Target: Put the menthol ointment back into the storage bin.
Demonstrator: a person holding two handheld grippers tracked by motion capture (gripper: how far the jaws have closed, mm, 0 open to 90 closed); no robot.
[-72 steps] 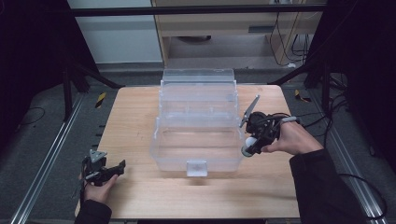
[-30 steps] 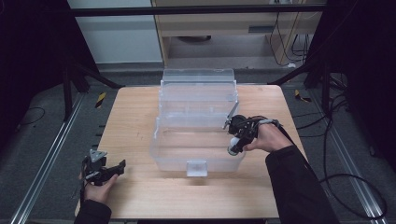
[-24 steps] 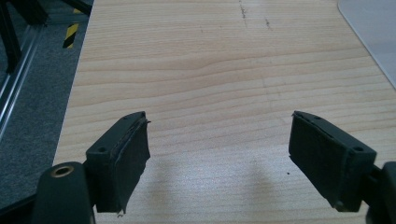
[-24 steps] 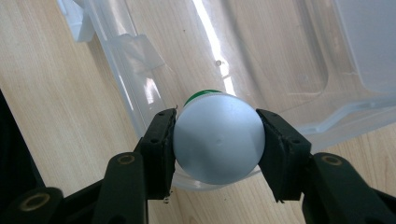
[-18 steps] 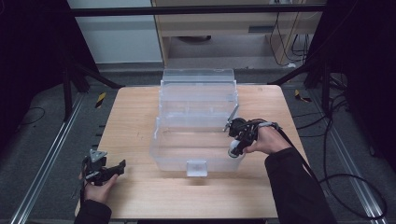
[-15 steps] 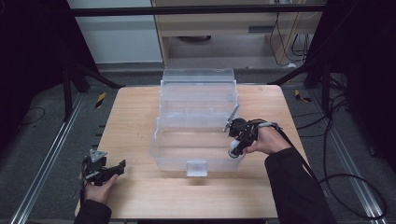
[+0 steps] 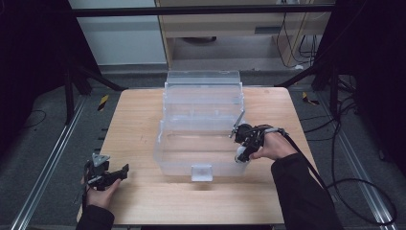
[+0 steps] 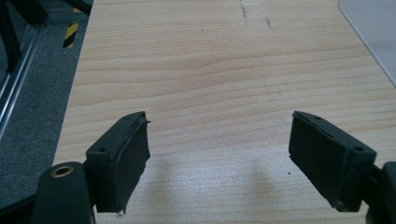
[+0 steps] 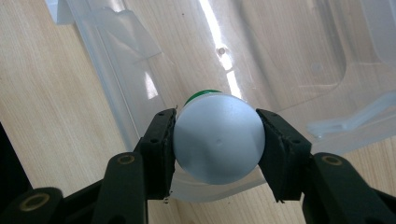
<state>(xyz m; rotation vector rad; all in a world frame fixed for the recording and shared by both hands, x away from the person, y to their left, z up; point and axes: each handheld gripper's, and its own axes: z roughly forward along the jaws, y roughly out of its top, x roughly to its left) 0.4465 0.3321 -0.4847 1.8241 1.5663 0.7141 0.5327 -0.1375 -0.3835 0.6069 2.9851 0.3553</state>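
A clear storage box [image 7: 201, 143] sits at the middle of the table [image 7: 143, 120], its lid [image 7: 202, 88] standing behind it on the far side. The right gripper [image 7: 242, 148] holds a round bottle [image 9: 217, 137] over the box's right rim. The left gripper [image 7: 106, 176] rests at the near left corner, well apart from the box.

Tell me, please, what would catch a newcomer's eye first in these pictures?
Most striking is the big clear plastic bin in the middle of the wooden table, its lid standing open at the back. At its right front corner the right tool is shut on a white bottle with a green tip, held over the bin's rim. Far off at the table's near left corner, the left tool rests with open jaws, holding nothing.
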